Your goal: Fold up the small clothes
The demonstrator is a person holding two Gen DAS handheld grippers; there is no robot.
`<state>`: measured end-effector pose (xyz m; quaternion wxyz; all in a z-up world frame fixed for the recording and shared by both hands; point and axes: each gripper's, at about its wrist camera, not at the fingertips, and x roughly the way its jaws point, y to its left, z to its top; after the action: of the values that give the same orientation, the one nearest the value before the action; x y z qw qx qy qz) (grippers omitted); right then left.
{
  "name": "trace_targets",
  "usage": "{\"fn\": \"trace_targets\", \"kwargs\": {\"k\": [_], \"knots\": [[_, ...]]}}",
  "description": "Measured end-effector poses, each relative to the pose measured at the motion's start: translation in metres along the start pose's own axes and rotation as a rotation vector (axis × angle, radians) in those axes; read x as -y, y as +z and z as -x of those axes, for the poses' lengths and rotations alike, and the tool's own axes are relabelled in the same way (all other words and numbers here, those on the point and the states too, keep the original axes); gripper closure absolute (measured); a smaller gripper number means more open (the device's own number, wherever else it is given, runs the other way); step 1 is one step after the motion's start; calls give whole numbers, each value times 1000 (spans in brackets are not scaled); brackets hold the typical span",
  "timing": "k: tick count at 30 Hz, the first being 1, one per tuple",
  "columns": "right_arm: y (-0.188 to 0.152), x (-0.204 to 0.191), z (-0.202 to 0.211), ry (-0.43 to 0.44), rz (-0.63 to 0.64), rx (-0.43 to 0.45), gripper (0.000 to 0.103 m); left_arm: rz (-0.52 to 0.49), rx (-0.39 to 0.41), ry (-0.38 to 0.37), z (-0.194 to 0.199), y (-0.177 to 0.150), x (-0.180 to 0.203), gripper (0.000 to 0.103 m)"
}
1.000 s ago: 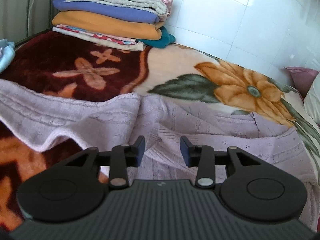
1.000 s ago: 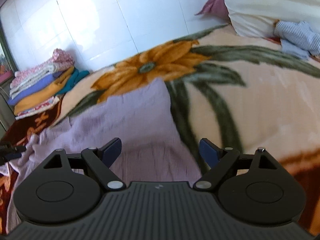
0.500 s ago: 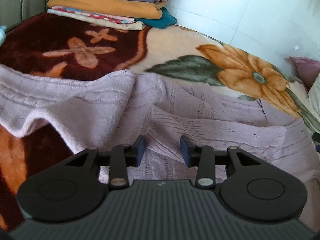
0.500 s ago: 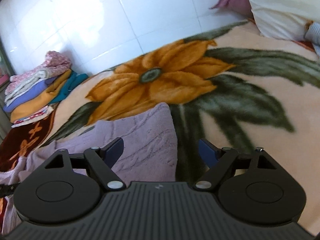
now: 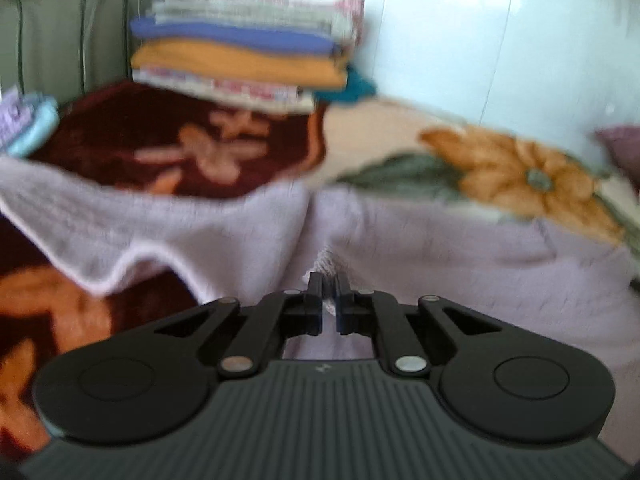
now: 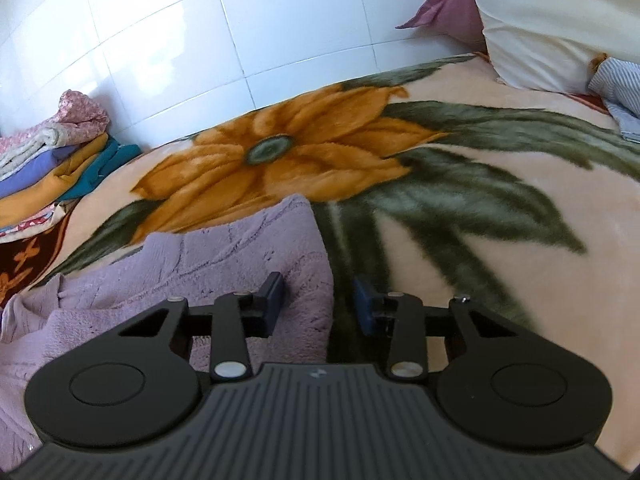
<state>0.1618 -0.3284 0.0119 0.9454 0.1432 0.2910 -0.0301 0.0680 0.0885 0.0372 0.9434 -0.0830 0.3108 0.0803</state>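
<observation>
A lilac knitted garment [image 5: 440, 248] lies spread and rumpled over a flowered blanket [image 5: 520, 172]. My left gripper [image 5: 330, 286] is shut on a pinched fold of the lilac knit near its middle; the view is blurred. In the right wrist view the same garment [image 6: 240, 256] shows its right edge. My right gripper [image 6: 318, 292] straddles that edge, its jaws closing, with the knit's edge between them but the pads apart from it.
A stack of folded clothes [image 5: 248, 52] sits at the far left of the bed by the tiled wall [image 6: 240, 20]. A cream pillow [image 6: 560, 20], a mauve cushion [image 6: 444, 12] and a striped blue cloth [image 6: 620, 92] lie at the far right.
The left gripper's jaws closed on a fold of the lilac knit. The right gripper moved toward the garment's right edge and its jaws narrowed around it.
</observation>
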Motion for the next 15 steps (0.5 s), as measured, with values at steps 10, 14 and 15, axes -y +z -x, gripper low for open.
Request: {"fn": "trace_targets", "kwargs": {"k": [10, 14, 15], "knots": [[12, -14, 23, -30, 27, -8, 60, -3, -18, 1, 18, 5, -1, 89], [25, -41, 46, 23, 103, 29, 59, -11, 11, 35, 27, 12, 4, 89], [28, -48, 50, 57, 114, 25, 59, -4, 22, 32, 30, 13, 5, 89]]}}
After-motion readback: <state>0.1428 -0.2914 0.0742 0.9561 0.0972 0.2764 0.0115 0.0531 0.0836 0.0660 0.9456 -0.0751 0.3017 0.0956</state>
